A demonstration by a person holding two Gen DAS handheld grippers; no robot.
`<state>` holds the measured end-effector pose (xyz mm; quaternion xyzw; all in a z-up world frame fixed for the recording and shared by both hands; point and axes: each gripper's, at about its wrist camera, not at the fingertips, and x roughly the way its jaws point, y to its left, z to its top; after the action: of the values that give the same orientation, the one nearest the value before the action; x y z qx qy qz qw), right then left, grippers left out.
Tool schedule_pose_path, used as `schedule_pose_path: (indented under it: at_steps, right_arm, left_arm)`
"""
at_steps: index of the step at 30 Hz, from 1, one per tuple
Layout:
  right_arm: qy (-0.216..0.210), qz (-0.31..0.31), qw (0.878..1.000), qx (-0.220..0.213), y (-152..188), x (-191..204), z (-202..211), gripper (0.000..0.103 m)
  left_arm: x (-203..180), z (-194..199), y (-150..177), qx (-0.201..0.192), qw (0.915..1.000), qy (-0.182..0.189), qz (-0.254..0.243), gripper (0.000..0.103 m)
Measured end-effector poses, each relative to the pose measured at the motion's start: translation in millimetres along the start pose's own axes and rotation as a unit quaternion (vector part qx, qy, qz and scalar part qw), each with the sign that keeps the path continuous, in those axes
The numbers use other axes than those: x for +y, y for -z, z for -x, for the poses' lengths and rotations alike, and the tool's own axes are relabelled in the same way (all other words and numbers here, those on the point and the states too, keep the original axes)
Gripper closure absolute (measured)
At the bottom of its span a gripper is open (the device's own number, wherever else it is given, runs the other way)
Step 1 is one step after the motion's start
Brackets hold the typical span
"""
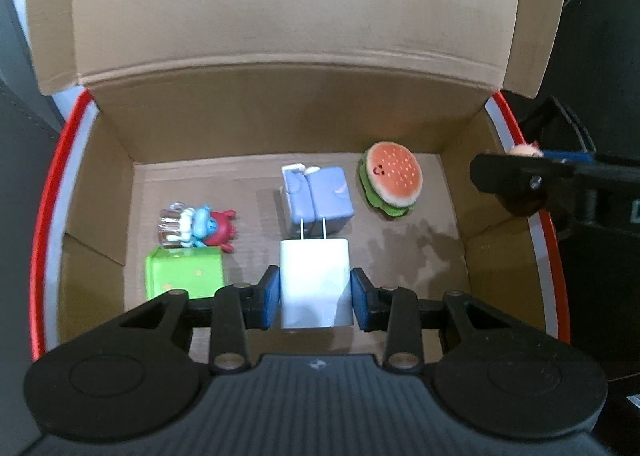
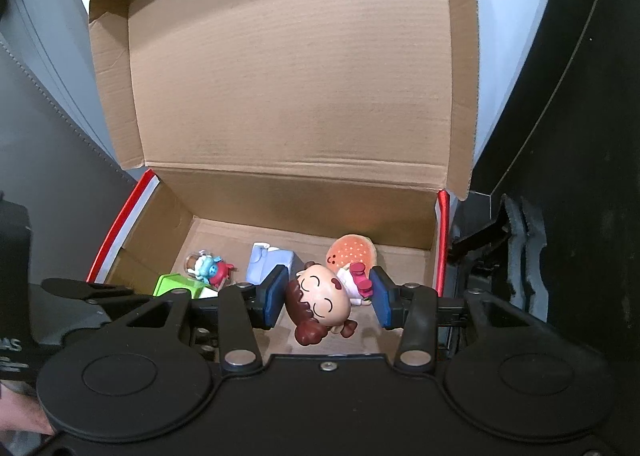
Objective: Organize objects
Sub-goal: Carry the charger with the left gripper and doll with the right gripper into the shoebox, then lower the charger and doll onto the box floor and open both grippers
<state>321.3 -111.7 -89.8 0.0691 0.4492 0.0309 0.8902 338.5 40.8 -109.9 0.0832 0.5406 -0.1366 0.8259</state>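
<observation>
White charger (image 1: 315, 280) clamped in left gripper (image 1: 315, 296), jaws closed on its flat sides, held low inside the cardboard box (image 1: 280, 124). Long axis runs along the fingers, prongs pointing toward the box's back wall, just short of the purple block (image 1: 320, 196).

Right gripper (image 2: 330, 294) holds a doll figure (image 2: 320, 296) over the box's near right side, jaws narrow on it: head with brown hair toward the camera, pink shoes toward the right pad. Left view shows only a sliver of that doll, at the box's right rim, and the charger barely shows in the right view.

On the box floor: burger toy (image 1: 390, 180) right of the purple block, green box (image 1: 184, 272) left of the charger, blue-and-red figure (image 1: 204, 226) just behind the green box. Lid stands open at the back.
</observation>
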Motion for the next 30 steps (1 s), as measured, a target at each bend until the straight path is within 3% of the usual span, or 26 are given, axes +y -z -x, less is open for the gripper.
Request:
schedule_pose_path:
  at_steps: [8,23,30]
  right_arm:
    - [-0.001,-0.009,1.000,-0.016,-5.6,-2.5,7.4,0.059]
    - [0.009,-0.004,1.000,0.020,3.0,1.4,-18.9,0.059]
    - [0.005,-0.002,1.000,0.024,5.6,5.9,-31.5,0.059]
  left_arm:
    - [-10.3,-25.1,-3.3,0.024,0.9997,-0.005,-0.008,0.067]
    - [6.5,-59.3,-27.1,0.034,0.9985,-0.038,0.020,0.067]
    - [6.9,-63.0,-31.9,0.045,0.9981,-0.037,0.020,0.065]
